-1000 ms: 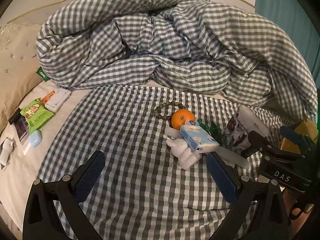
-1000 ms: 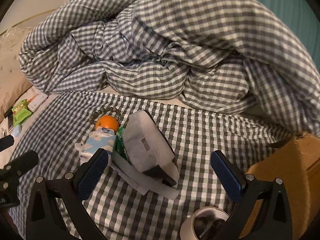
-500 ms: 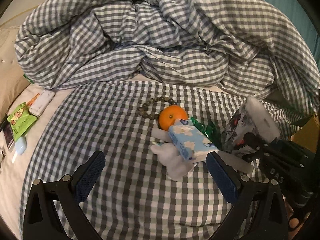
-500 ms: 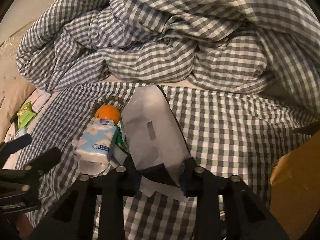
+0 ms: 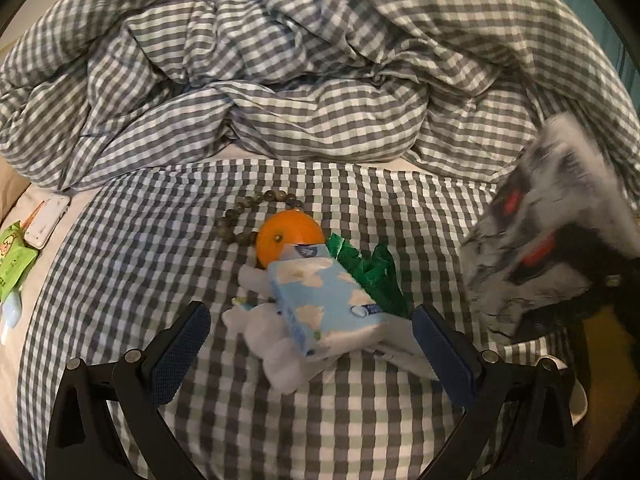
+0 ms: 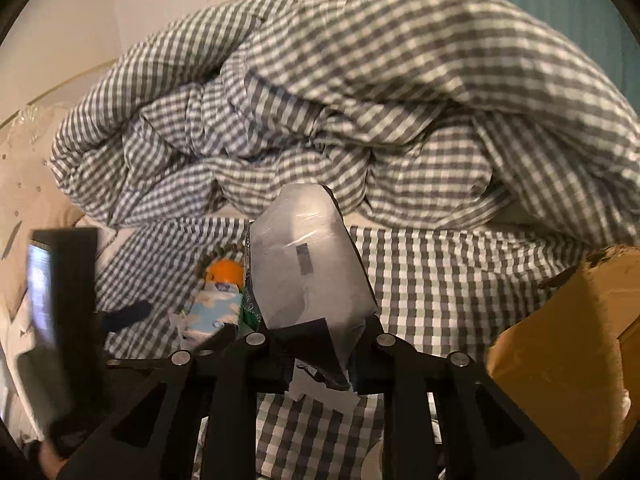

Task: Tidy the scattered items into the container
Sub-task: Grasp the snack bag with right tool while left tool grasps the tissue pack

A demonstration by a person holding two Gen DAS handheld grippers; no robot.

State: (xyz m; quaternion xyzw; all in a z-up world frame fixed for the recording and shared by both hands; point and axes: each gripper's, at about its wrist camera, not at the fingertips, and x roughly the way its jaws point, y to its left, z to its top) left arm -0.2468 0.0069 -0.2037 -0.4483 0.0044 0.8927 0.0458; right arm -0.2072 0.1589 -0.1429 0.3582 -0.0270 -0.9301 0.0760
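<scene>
My right gripper [image 6: 324, 344] is closing on the near end of a grey plastic pack [image 6: 308, 264], whose end sits pinched between the pads and lifted off the bed. The left wrist view shows that pack [image 5: 552, 216] blurred at the right. My left gripper [image 5: 308, 316] is open, its fingers on either side of a blue-and-white tissue pack [image 5: 320, 304] lying on a white plush toy [image 5: 272, 344]. An orange [image 5: 286, 236], a bead bracelet [image 5: 248, 208] and a green wrapper [image 5: 372, 272] lie just beyond. The cardboard box [image 6: 568, 340] stands at the right.
A bunched checked duvet [image 5: 320, 80] fills the far side of the bed. A green snack packet [image 5: 12, 256] and a white device [image 5: 46, 220] lie at the left edge. The left hand's tool [image 6: 60, 320] shows dark and blurred at the left of the right wrist view.
My right gripper went from wide open to shut on the grey pack and raised it. My left gripper moved forward and down toward the tissue pack and toy, still open.
</scene>
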